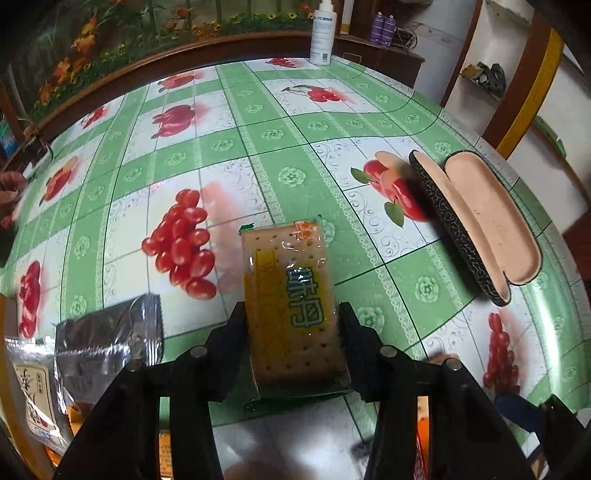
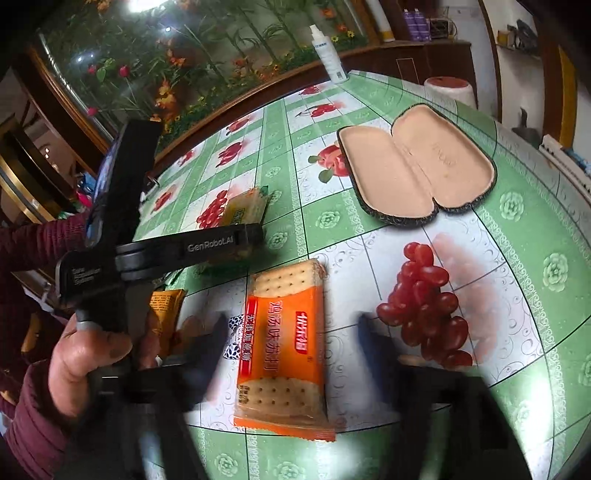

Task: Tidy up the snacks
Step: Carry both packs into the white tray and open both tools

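My left gripper (image 1: 293, 314) is shut on a yellow-green cracker packet (image 1: 291, 295), held just above the fruit-print tablecloth (image 1: 258, 147); the packet also shows in the right wrist view (image 2: 245, 208) beyond the left gripper's body (image 2: 184, 249). My right gripper (image 2: 293, 328) is open, its blurred fingers (image 2: 218, 332) on either side of an orange cracker packet (image 2: 284, 350) that lies flat on the table. A dark snack bag (image 1: 110, 339) and a clear labelled bag (image 1: 33, 387) lie at the lower left in the left wrist view.
An open glasses case with a pink lining (image 1: 476, 221) (image 2: 417, 166) lies on the right of the table. A white spray bottle (image 1: 324, 33) (image 2: 330, 55) stands at the far edge. Another orange-brown packet (image 2: 166, 314) lies by the hand.
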The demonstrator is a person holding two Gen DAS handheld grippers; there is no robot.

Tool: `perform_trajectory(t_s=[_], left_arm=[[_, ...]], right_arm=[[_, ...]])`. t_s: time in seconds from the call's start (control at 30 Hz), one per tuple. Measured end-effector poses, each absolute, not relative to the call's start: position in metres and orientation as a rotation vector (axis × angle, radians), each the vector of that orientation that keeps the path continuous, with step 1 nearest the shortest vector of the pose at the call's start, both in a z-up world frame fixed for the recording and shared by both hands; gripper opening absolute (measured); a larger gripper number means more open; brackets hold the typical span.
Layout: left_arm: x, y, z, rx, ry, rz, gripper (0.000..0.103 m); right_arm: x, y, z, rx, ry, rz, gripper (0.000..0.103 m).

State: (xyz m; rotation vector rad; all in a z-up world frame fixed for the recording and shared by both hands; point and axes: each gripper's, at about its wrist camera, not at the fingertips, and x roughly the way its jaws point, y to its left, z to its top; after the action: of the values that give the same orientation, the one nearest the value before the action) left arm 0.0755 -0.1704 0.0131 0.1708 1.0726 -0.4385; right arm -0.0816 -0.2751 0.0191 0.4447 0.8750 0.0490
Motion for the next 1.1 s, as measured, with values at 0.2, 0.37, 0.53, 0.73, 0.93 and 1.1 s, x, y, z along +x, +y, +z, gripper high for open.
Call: perform_trajectory(t_s=[0.2,0.37,0.53,0.73,0.93,1.1], left_arm=[[0.068,-0.145,0.022,0.103,1.068,-0.450,0.047],[0.058,-0.118,0.037,0.038,1.049,-0.466,0.047],[0.042,-0.081,0.057,-0.042,1.014,-0.483,0.047],[0.015,-0.021,0.082,-0.136,0.964,-0.473,0.047],[-0.020,0.057,0.098,-0.168,0.910,-0.371,0.047],[-0.043,0.131,0.098,-0.168,0.889,-0.221,0.047]], right_arm=[[-0.057,-0.253,0.007,0.306,0.942,-0.038,0.085],[-0.050,-0.244,0.006,0.263,0.961,-0.049,0.057],[-0.064,-0.255,0.010,0.355,0.936,-0.011,0.057],[-0.083,-0.241,0.039,0.374,0.870,0.019,0.057],[-0.090,-0.187,0.074,0.349,0.826,0.178,0.057],[-0.078,-0.117,0.088,0.335,0.840,0.350,0.057]])
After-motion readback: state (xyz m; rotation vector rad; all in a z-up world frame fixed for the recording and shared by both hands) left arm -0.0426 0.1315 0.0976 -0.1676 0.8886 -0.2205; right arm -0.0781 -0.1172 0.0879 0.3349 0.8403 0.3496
